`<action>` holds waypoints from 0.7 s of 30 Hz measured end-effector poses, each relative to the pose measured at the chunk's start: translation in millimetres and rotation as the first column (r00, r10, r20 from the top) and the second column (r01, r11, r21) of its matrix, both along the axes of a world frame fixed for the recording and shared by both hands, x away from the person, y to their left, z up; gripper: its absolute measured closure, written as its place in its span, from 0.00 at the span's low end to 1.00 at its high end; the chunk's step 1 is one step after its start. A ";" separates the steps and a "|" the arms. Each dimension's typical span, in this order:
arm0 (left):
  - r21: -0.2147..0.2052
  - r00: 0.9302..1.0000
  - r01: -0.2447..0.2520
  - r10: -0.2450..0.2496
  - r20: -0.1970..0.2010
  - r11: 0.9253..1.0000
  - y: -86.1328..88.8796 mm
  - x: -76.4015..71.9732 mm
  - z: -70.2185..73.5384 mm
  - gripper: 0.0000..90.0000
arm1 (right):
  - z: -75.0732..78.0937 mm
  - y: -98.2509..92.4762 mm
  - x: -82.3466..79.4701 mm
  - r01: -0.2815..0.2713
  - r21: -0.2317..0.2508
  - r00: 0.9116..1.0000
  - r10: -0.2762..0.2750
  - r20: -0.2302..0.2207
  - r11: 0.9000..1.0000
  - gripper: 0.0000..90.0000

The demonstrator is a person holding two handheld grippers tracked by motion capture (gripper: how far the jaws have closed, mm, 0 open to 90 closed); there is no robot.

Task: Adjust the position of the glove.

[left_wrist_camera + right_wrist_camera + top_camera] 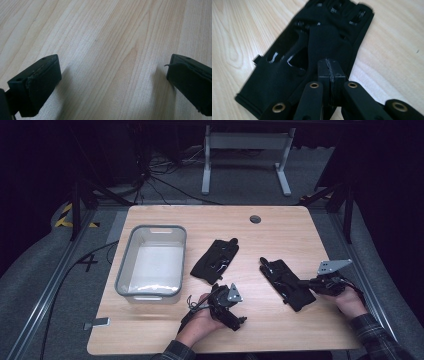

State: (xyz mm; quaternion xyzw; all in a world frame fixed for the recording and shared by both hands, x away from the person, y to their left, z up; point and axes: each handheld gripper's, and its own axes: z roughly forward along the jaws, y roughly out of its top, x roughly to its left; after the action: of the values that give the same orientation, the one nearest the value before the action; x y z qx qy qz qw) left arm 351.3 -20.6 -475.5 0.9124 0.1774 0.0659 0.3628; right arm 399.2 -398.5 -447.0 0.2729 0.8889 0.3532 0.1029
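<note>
My right tool [329, 71] is pressed together on the black fingerless fabric glove [317, 50] at four o'clock on the pale wooden worktop [280, 227], its jaws nipping the cloth near the middle while the glove lies flat on the wood, not yet lifted. My left tool [113, 80] sits at six o'clock, jaws spread wide over bare wood with nothing between them. The second black fingerless glove [216, 260] lies near the centre, untouched, just right of the grey-rimmed translucent plastic bin [123, 265] at nine o'clock, which I can see holds no glove. So I'd judge we're at the very start: one glove gripped, neither delivered. If the bin is the goal, both gloves are left to carry across.
</note>
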 end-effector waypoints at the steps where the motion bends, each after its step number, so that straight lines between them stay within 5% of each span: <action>1: 0.000 1.000 0.000 0.000 -0.001 1.000 0.0 0.0 0.0 0.00 | -1.3 0.4 -0.4 0.001 -0.003 1.000 -0.001 -0.001 1.000 1.00; 21: 0.000 1.000 -0.001 0.001 0.000 1.000 0.2 -0.3 0.0 0.00 | -1.1 14.2 -44.0 -0.068 -0.029 0.997 0.068 -0.023 0.997 1.00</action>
State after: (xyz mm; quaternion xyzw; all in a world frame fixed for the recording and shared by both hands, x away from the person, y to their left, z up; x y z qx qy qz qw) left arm 351.0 -20.4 -475.5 0.9124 0.1777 0.0661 0.3627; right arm 355.2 -384.3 -448.1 0.2448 0.9040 0.3401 0.0853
